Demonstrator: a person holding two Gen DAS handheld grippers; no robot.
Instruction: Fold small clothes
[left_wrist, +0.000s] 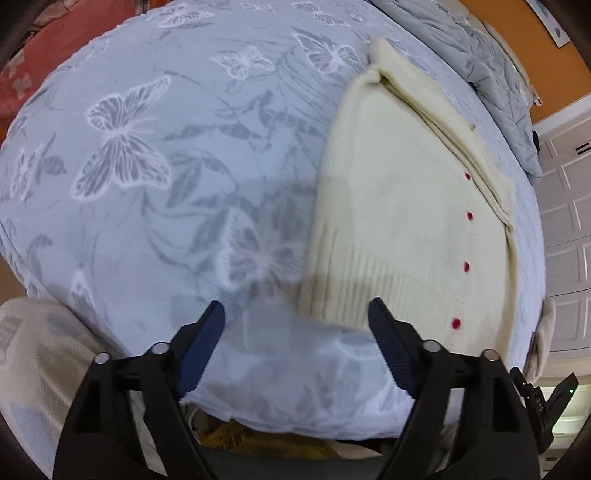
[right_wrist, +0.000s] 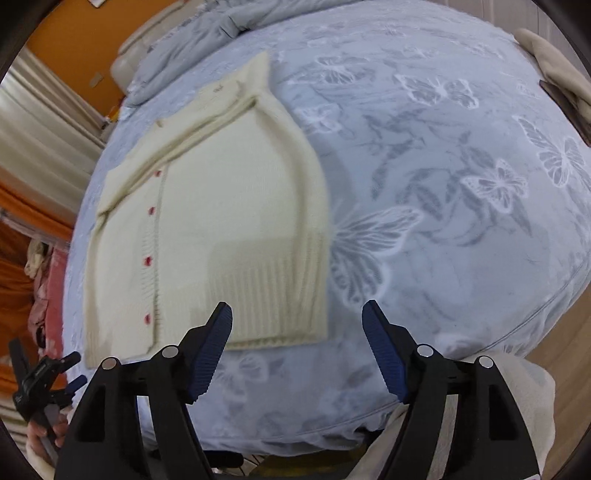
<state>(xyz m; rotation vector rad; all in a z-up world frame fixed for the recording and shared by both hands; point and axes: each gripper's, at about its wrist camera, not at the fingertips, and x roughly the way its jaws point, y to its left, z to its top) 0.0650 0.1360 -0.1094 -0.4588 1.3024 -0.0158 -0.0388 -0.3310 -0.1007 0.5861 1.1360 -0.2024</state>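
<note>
A cream knit cardigan (left_wrist: 413, 206) with red buttons lies flat on the bed, both sleeves folded in over its body. In the right wrist view the cardigan (right_wrist: 221, 206) is at centre left, its ribbed hem toward me. My left gripper (left_wrist: 297, 314) is open and empty, just above the hem's near corner. My right gripper (right_wrist: 297, 314) is open and empty, above the hem's other corner and the bedspread beside it. The left gripper also shows in the right wrist view (right_wrist: 40, 376), at the lower left.
The bed has a pale blue butterfly bedspread (left_wrist: 155, 155). A grey quilt (left_wrist: 491, 74) is bunched at the head of the bed. White cabinet doors (left_wrist: 565, 221) stand past the bed. A beige cloth (right_wrist: 554, 62) lies at the bed's far edge.
</note>
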